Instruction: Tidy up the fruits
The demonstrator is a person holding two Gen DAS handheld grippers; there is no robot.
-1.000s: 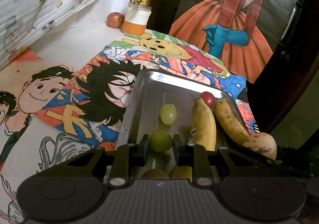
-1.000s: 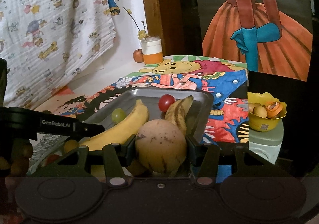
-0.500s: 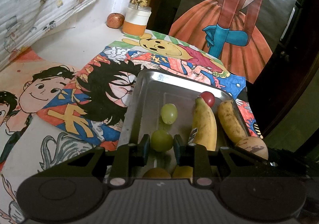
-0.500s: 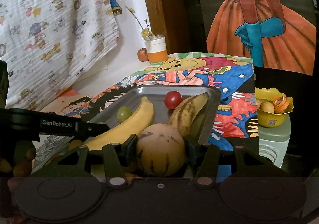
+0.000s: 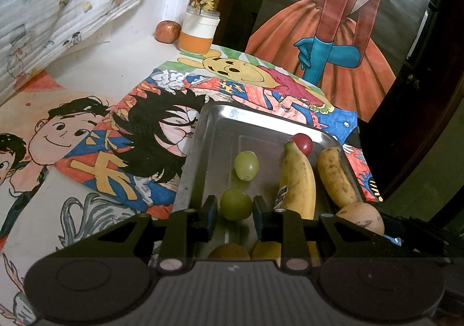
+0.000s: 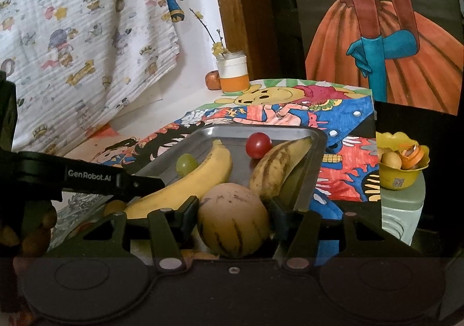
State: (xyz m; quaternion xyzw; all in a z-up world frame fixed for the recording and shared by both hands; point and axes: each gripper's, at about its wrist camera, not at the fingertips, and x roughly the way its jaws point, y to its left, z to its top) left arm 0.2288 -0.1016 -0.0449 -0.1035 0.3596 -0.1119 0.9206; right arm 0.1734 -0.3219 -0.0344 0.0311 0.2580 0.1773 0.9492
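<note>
Left wrist alone shows left gripper (image 5: 235, 207) jaws just opening, slim gaps beside a round green grape (image 5: 235, 204) over the steel tray (image 5: 203, 149). Right wrist alone shows yellow bowl (image 6: 401, 172) far right of right gripper (image 6: 233, 217), jaws just widening around a striped round melon (image 6: 234, 220); smooth banana (image 6: 188, 185) slants away up-right beyond the left jaw.

Two round fruits (image 5: 229, 250) at the tray's near end are half hidden behind the left gripper's body. In the right view, small fruits (image 6: 32, 236) at far left stay too dark to name.
</note>
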